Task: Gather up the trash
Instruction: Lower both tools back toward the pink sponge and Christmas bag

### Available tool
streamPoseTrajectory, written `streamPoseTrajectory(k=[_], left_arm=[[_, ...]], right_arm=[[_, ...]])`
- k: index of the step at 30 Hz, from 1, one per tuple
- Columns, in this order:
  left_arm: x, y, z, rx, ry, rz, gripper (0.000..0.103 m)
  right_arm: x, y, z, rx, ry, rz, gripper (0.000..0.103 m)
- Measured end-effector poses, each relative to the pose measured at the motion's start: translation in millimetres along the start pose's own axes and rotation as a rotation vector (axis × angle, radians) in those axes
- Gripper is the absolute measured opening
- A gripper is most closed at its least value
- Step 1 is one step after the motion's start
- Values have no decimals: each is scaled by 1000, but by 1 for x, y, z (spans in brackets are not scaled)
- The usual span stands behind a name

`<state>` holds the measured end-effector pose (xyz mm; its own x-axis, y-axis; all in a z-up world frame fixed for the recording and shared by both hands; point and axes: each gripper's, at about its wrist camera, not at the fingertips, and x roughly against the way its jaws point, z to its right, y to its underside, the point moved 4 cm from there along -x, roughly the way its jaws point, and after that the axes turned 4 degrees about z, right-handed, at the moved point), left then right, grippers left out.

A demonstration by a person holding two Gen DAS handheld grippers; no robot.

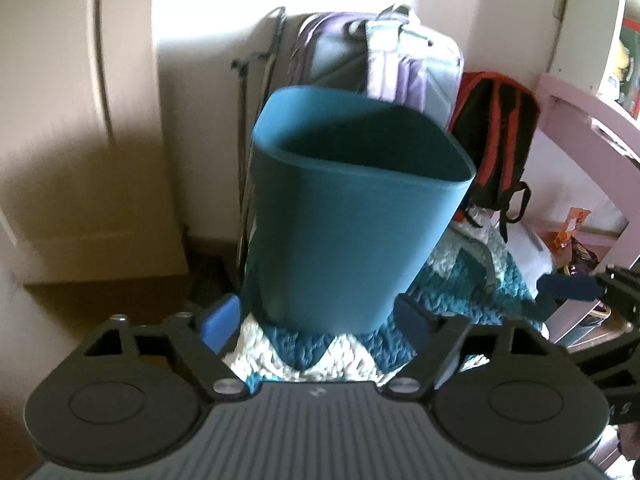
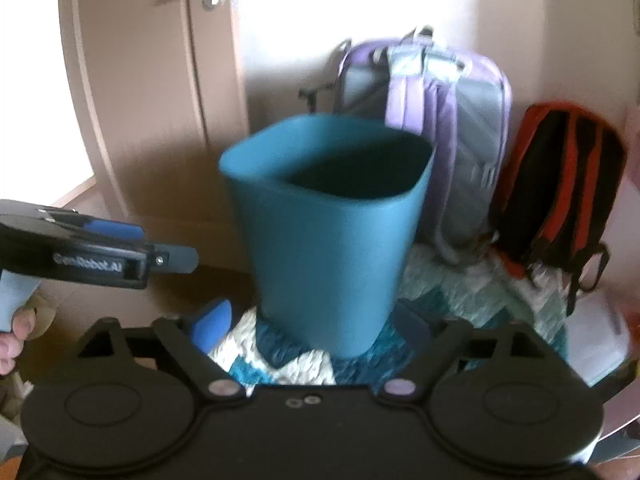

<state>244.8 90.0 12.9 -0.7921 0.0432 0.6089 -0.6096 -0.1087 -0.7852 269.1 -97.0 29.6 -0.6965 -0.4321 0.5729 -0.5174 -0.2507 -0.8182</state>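
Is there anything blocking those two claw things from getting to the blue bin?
Nothing visible does. The teal wastebasket stands on the knitted blanket, directly ahead of the open left hand-held gripper and the open right hand-held gripper. The backpacks sit behind it.

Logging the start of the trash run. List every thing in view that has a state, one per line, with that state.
teal waste bin: upright on the rug, top open, inside too dark to tell
left gripper: open, holding nothing
right gripper: open, holding nothing
purple backpack: upright behind the bin
red and black backpack: upright, right of the purple one
door: shut
knitted rug: flat under the bin
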Motion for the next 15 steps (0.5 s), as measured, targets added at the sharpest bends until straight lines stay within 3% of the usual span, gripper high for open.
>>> streamPoseTrajectory(k=[8, 15], left_arm=[[-53, 69, -29, 45, -31, -129, 85], [-134, 159, -65, 96, -66, -364, 85]], right_arm=[[-45, 68, -12, -23, -40, -99, 101], [-112, 162, -22, -44, -91, -259, 102]])
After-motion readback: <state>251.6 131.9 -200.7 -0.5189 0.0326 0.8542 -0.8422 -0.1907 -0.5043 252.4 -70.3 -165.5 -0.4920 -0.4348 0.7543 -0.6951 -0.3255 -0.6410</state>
